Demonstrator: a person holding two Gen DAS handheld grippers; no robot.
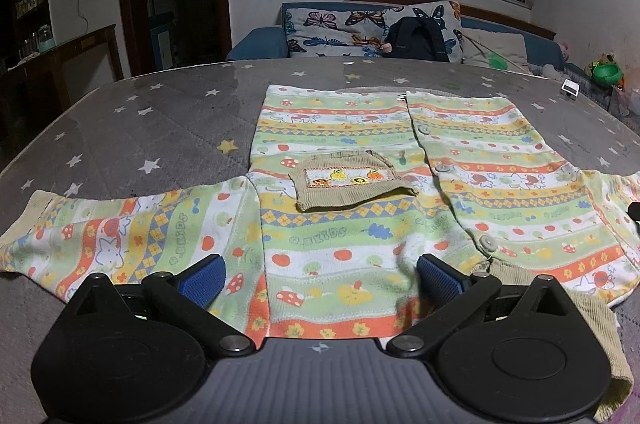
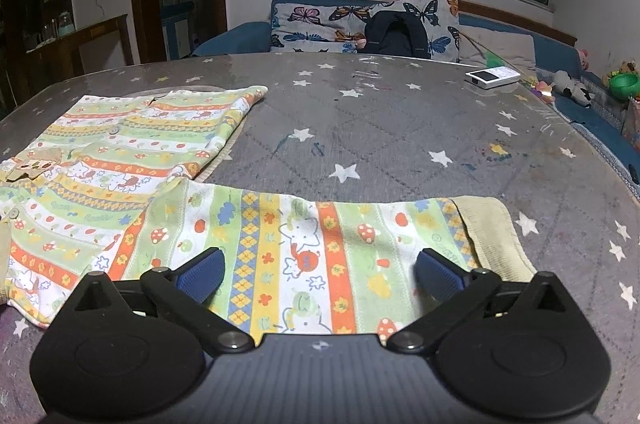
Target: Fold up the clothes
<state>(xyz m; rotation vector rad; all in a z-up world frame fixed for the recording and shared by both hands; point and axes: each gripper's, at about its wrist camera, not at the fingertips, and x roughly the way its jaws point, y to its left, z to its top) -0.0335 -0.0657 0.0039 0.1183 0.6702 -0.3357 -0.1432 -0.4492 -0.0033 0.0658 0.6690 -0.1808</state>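
Both tongs, left tongs [image 1: 320, 274] and right tongs [image 2: 318, 274], hung released over the cardigan [image 1: 360, 207] spread mid-frame on the worktop [image 2: 400, 127]; pinching only one layer would probably bunch the fold.

Left gripper [image 1: 320, 274] sits low and level, jaws spread wide, blue pads [image 1: 206, 274] facing each other across a broad gap, nothing pinched between them. Black linkage arms splay out from the grey body at the bottom of its view. Right gripper [image 2: 320, 272] shows the same pose: jaws wide apart, blue pads [image 2: 438, 274] clear of each other, nothing gripped, fingers pointing forward and slightly down. No hand or wrist shows in either view.
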